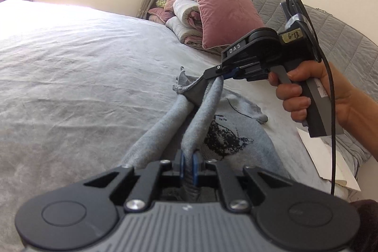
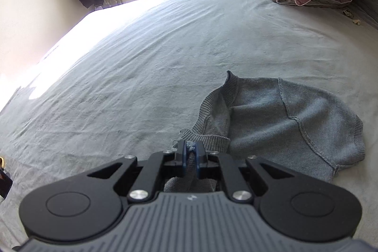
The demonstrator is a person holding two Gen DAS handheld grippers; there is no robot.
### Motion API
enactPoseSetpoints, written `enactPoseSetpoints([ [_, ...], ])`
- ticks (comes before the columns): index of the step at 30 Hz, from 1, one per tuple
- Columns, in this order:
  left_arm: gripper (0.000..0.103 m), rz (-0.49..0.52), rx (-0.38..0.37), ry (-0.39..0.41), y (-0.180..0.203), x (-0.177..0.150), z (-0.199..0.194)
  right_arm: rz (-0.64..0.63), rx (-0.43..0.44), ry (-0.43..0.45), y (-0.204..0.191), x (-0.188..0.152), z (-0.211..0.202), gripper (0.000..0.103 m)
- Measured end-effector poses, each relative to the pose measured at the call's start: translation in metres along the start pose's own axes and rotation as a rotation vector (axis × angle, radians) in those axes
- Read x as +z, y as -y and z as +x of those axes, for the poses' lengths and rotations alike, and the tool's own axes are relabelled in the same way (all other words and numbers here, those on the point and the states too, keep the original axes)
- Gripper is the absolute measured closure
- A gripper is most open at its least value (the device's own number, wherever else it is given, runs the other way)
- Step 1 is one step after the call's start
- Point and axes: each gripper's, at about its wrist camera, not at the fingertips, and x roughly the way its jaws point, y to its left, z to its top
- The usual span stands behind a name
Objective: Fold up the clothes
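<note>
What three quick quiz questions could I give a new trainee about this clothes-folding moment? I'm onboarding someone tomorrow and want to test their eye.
1. True or false: both grippers are clamped on the grey sweater.
2. Multiple choice: what lies beneath the sweater? A) a wooden table B) a grey bedsheet C) a carpet
3. Fill in: the pink pillow leans on a stack of folded ____ near the headboard.

Key
1. True: the left gripper and the right gripper each pinch knit fabric between closed blue pads.
2. B
3. bedding
</note>
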Motion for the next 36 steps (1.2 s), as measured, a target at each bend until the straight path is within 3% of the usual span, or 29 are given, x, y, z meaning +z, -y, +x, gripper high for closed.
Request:
enactPoseSetpoints([
  [9,0.098,-0.202,0.123,0.097,-0.083,0.024,-0.02,-0.06,0.027,0.048,-0.063,0.02,0.036,0.095],
  [19,0.098,-0.306,0.261,0.213,-0.144,0.044,-0.037,-0.128,0.054,0.101,-0.136,0.039,0.08,0.095],
  [26,0.098,-0.352,0.328,0.23,-0.168,0.058,-0.022,-0.128,0.033,0.085,-0.143,0.041,0.11,0.095],
  [33,0.102,-0.408,0.397,0.183,-0.197,0.072,0.0,-0.126,0.01,0.066,-0.148,0.043,0.141,0.093],
  [36,0.098,-0.475,0.381,0.167,-0.213,0.072,-0.004,-0.125,0.001,0.058,-0.15,0.044,0.154,0.088],
])
